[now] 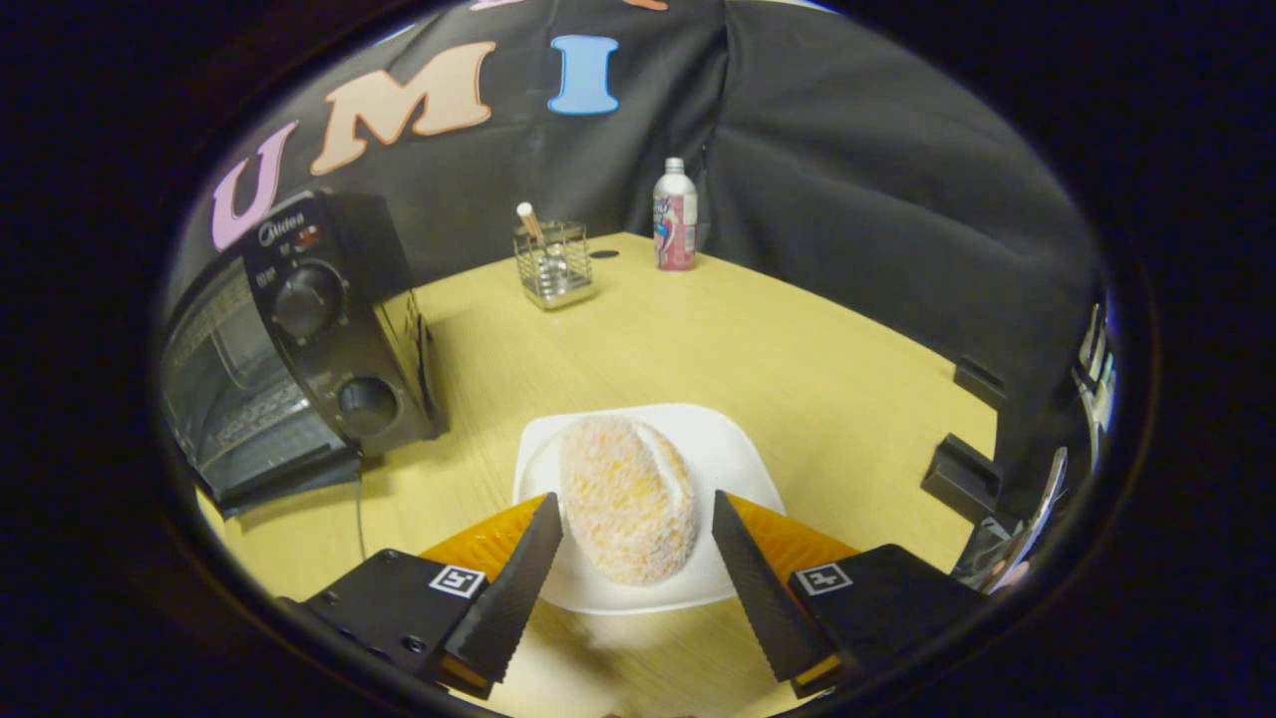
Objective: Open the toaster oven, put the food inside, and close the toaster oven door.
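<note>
An oval, crumb-coated bun (623,499) with a white filling lies on a white plate (723,444) on the wooden table. My gripper (634,507) is open, with one finger on each side of the bun. The left fingertip is almost at the bun's side, while the right one stands a small gap away. Off to the left, beyond the fingers, stands the black toaster oven (299,349), with two knobs on its front panel. Its door (284,479) looks folded down, and a wire rack shows inside.
At the back of the table stand a wire holder (553,264) with a stick in it and a pink-and-white bottle (675,214). Black brackets (962,474) sit at the table's right edge. Bare tabletop (698,339) lies between the plate and the bottle.
</note>
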